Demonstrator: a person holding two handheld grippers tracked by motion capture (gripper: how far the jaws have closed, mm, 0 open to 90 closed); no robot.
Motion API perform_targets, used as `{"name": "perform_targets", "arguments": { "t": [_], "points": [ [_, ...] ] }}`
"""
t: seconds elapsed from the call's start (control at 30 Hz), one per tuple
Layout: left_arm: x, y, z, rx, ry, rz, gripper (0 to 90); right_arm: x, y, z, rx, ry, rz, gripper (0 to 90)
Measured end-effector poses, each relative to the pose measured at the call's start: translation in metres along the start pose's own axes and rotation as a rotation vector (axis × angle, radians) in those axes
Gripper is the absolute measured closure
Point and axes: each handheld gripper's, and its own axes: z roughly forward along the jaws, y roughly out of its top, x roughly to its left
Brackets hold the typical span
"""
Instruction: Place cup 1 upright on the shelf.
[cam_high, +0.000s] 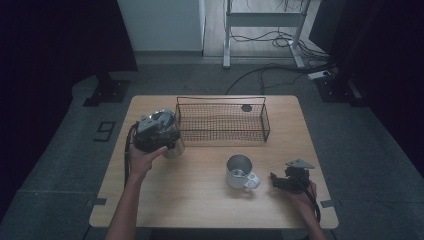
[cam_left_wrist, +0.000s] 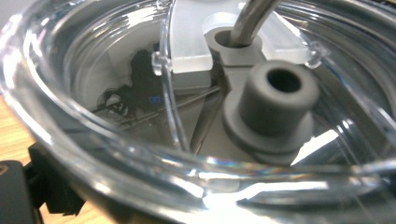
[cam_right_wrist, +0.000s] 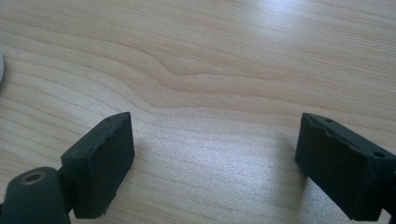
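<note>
In the high view, the left gripper (cam_high: 156, 131) sits at the left of the wooden bench (cam_high: 200, 200), just beside the left end of the wire basket (cam_high: 222, 120). It is set against a clear lidded jug (cam_high: 170, 134) that stands on the bench, and the person's left hand (cam_high: 142, 159) wraps it from below. The left gripper view looks at close range down onto the jug's clear lid (cam_left_wrist: 140, 93), with a grey rubber spout (cam_left_wrist: 275, 100) at centre right of the frame and a metal tube (cam_left_wrist: 247, 23) entering a second grey port at the top. One black jaw shows at the lower left corner of that frame, against the jug's outer wall. The other jaw is hidden, so I cannot tell for certain whether the jaws clamp the jug, though they stand wide.

The right gripper (cam_high: 280, 181) lies low at the lower right of the high view, held by the right hand (cam_high: 302, 192), pointing left toward a metal mug (cam_high: 240, 171) that stands at the centre of the bench, its handle turned to the gripper. Gripper and mug are near but apart. In the right gripper view the two black jaws stand well apart at the lower left and lower right corners, with bare wood grain between them. They hold and touch nothing. A pale curved edge at the far left of that frame is too small to identify.
</note>
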Motion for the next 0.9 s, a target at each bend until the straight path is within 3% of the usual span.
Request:
{"name": "perform_targets", "arguments": {
  "t": [0.57,0.9],
  "points": [
    [-0.004,0.02,0.013,-0.016,-0.022,-0.007,3.8,0.0,0.0,0.0,-0.001,0.002,-0.001,11.9],
    [-0.002,0.029,0.017,-0.013,-0.013,-0.007,3.8,0.0,0.0,0.0,-0.002,0.002,-0.003,12.1]
  ]
}}
